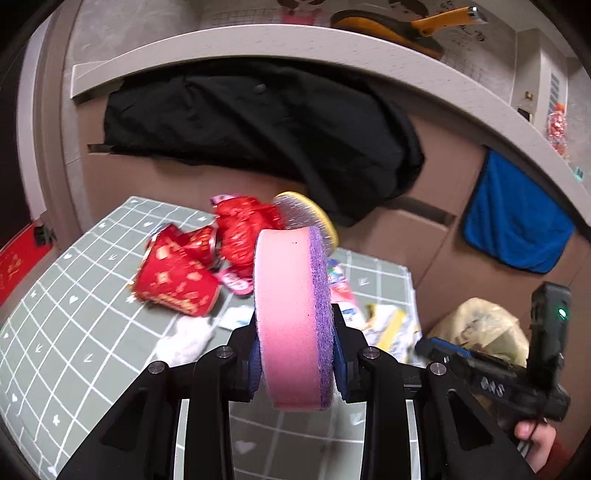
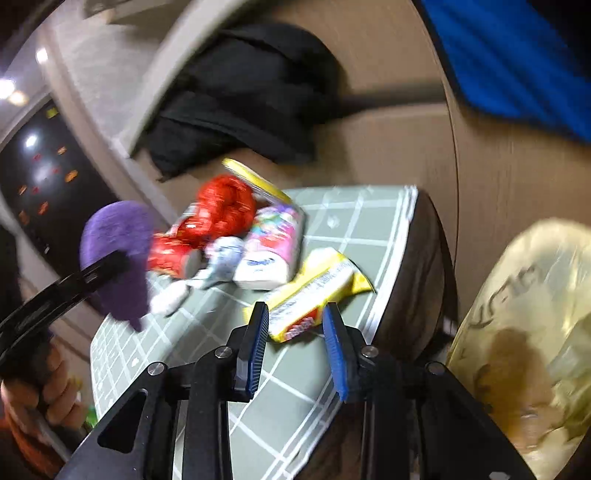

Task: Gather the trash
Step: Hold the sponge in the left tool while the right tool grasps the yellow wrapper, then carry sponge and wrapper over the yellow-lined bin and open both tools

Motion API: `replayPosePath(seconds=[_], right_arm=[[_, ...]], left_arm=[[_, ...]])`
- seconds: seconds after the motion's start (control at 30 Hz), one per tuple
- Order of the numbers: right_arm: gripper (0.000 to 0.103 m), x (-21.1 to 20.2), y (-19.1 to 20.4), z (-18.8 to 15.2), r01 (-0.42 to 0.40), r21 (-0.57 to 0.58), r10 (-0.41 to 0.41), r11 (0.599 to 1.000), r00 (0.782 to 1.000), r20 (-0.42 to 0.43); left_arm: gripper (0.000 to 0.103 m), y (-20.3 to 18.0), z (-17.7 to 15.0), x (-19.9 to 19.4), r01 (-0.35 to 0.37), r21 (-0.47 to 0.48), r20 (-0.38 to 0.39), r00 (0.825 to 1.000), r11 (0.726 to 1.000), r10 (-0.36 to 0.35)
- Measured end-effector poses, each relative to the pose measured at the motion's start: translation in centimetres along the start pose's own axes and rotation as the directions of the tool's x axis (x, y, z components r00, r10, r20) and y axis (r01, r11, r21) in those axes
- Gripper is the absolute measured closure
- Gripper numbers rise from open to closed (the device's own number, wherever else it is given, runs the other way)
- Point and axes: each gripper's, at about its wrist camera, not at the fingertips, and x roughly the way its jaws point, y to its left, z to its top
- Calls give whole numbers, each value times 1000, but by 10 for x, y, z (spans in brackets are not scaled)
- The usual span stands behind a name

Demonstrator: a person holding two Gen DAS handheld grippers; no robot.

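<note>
My left gripper (image 1: 295, 332) is shut on a pink sponge (image 1: 288, 295) with a purple scouring face, held upright over the table. Trash lies on the grey-green checked cloth (image 1: 74, 332): a red paper cup (image 1: 177, 280) on its side, a crumpled red wrapper (image 1: 240, 229), a white tissue (image 1: 184, 339) and a pink packet (image 2: 273, 243). My right gripper (image 2: 295, 314) stands open just above a yellow snack wrapper (image 2: 314, 291) near the table's right edge; its pads do not press on it. A yellowish plastic bag (image 2: 524, 314) hangs beside that edge.
A black garment (image 1: 258, 129) and a blue cloth (image 1: 517, 221) hang from the counter behind the table. A round yellow sponge (image 1: 306, 214) lies past the red wrapper. An orange-handled dustpan (image 1: 388, 29) rests on the counter. A hand (image 2: 48, 398) holds the left gripper's handle.
</note>
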Motion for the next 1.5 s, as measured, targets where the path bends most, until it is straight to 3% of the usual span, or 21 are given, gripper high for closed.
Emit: replayPosePath(seconds=[0.23,0.6,0.67,0.77,0.83,1.0,1.13,1.3,1.5], right_arm=[[72,45,-1,12,50,78,-46,996,998,-52],[63,83,34,21,108,-25,-111,994,988,-112],[63,85,34,22,75,13,-73,997,989,-130],[62,86,21,20,-34,161,61,986,985,-161],[62,87,21,21,-20,193,51,981,986,-158],[58,95,49,25,87,31,-80,996,982,-172],[58,102,73,25,178,-132,-199,975,965,-169],[85,74,85,27,163,-229,-186,960,979,-83],[88,-8,91,37,171,-291,-151,941,984,91]], left_arm=[[71,22,-6,2,-30,-5,4,1000,1000,30],[71,38,-11,2,-47,-22,9,999,999,47],[71,40,-12,1,-49,-22,9,999,999,49],[71,42,-13,1,-48,-24,8,999,999,48],[71,46,-13,1,-47,-32,7,999,998,47],[71,62,-17,0,-53,-63,6,999,997,54],[71,70,-20,0,-60,-84,-2,998,995,60],[71,69,-19,-5,-37,-89,16,999,995,38],[71,32,-1,-18,48,-42,80,996,998,-45]])
